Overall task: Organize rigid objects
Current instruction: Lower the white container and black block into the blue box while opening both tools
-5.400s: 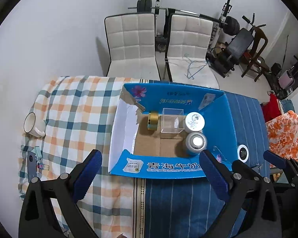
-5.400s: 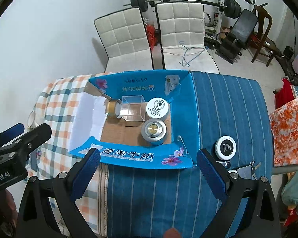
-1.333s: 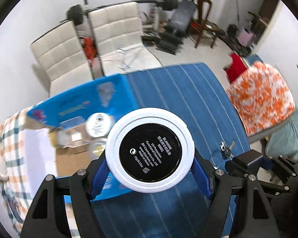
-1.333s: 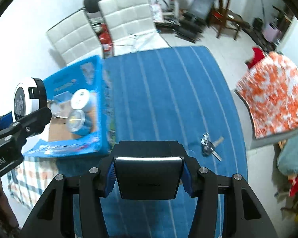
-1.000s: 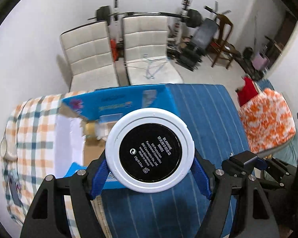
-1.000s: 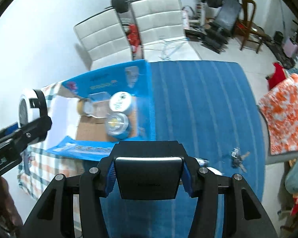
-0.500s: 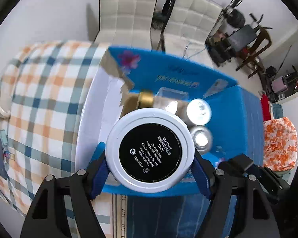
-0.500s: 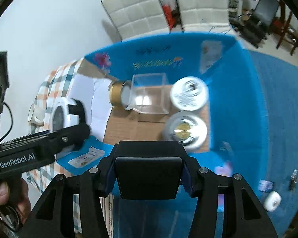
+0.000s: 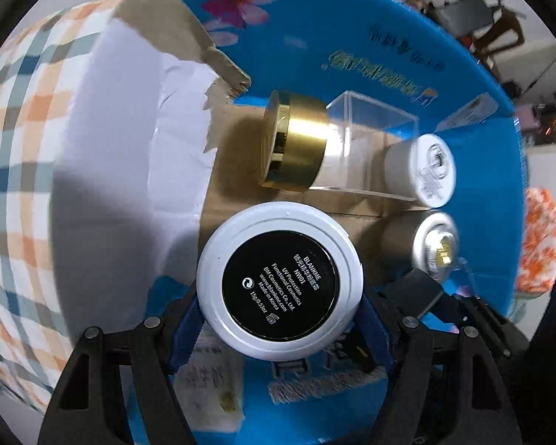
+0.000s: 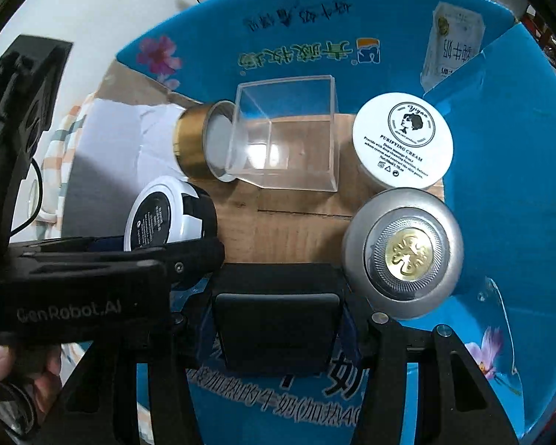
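Left wrist view: the left gripper (image 9: pixel 280 298) clamps the white compact (image 9: pixel 280 287) between its blue pads, the black label facing the camera. Beyond the jaws lies the cardboard floor of the blue box (image 9: pixel 389 55); ahead sits the gold-capped jar (image 9: pixel 296 144) on its side, touching the clear plastic cube (image 9: pixel 370 141). Ahead and right stand the white cream jar (image 9: pixel 432 170) and the silver jar (image 9: pixel 435 246).

In the right wrist view the right gripper (image 10: pixel 276 328) grips a black rectangular case (image 10: pixel 276 328) between its jaws, over the box's near wall. The silver jar (image 10: pixel 404 252) stands just right of the jaws, the white cream jar (image 10: pixel 402 141) beyond it, the cube (image 10: pixel 283 133) straight ahead.
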Motion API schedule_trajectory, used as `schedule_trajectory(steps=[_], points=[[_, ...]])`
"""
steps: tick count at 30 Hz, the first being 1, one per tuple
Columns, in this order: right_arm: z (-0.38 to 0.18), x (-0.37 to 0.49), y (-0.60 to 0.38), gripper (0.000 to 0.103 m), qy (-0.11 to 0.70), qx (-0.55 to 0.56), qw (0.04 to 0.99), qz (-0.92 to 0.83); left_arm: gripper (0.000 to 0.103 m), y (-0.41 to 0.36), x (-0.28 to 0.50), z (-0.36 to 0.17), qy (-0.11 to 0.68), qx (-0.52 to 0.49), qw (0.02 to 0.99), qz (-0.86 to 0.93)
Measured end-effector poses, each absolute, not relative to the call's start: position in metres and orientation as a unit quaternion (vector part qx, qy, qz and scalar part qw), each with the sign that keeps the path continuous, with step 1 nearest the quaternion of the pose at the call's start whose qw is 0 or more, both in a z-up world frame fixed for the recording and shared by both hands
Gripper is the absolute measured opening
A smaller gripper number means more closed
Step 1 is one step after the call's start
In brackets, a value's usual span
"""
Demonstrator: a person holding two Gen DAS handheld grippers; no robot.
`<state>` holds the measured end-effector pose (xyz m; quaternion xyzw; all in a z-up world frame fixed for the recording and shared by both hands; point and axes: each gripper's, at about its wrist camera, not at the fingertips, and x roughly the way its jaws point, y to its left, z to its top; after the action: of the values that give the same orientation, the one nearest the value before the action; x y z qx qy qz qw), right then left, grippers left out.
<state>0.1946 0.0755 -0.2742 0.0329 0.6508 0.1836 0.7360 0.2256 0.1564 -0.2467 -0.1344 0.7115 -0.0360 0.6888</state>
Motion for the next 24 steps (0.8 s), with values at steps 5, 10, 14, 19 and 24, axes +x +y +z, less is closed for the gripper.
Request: schedule_trajectory(steps=[5,10,14,19,24], points=[[-0.279,0.202,0.079,0.057,0.659,0.028,0.728,0.185,0.073,0.157,0.237,-0.262,0.736,-0.134,0.663,-0.040],[-0.283,0.209,0.079,0.057,0.670,0.024,0.718,0.188,0.073,0.154,0.245,-0.274,0.759,-0.120,0.638,-0.043],[-0.286,0.212,0.082,0.057,0.674,0.016,0.715,0.184,0.074,0.155,0.245,-0.280,0.767,-0.124,0.628,-0.041],[-0.292,0.217,0.085,0.062,0.693,0.010,0.699,0.175,0.074,0.159,0.244,-0.284,0.774,-0.128,0.618,-0.036],[-0.298,0.209,0.078,0.073,0.704,0.017,0.690,0.168,0.074,0.160,0.237,-0.286,0.782,-0.122,0.610,-0.033]])
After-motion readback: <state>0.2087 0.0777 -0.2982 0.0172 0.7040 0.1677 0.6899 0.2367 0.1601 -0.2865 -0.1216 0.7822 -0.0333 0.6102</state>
